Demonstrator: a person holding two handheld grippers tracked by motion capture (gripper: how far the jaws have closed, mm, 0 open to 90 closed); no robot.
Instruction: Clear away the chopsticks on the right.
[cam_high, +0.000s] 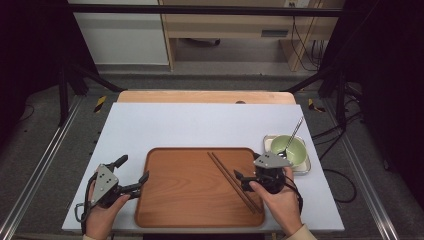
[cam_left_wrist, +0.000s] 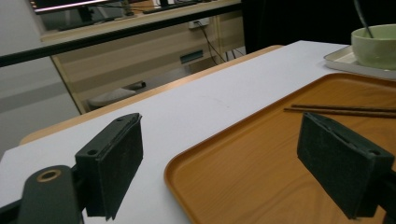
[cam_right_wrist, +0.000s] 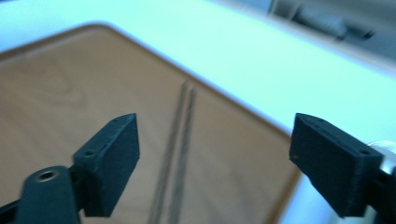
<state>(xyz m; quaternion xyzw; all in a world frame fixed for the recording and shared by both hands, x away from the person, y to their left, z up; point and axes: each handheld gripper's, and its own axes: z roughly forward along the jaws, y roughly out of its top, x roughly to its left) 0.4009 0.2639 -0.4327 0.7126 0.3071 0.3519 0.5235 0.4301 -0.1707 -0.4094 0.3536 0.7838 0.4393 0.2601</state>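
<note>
A white counter (cam_high: 165, 125) with a wooden far edge fills the scene, dark frame posts to either side. On it lies a brown wooden tray (cam_high: 190, 195) carrying 2 dark chopsticks (cam_high: 235, 181), side by side and slanting toward the near right corner. Just beyond the tray's right end, a green bowl (cam_high: 290, 148) with a metal spoon (cam_high: 292, 135) sits in a small metal dish (cam_high: 305, 167). The right claw (cam_high: 244, 181) hangs spread wide over the chopsticks (blurred in its own view). The left claw (cam_high: 134, 175) is open at the tray's left rim.
</note>
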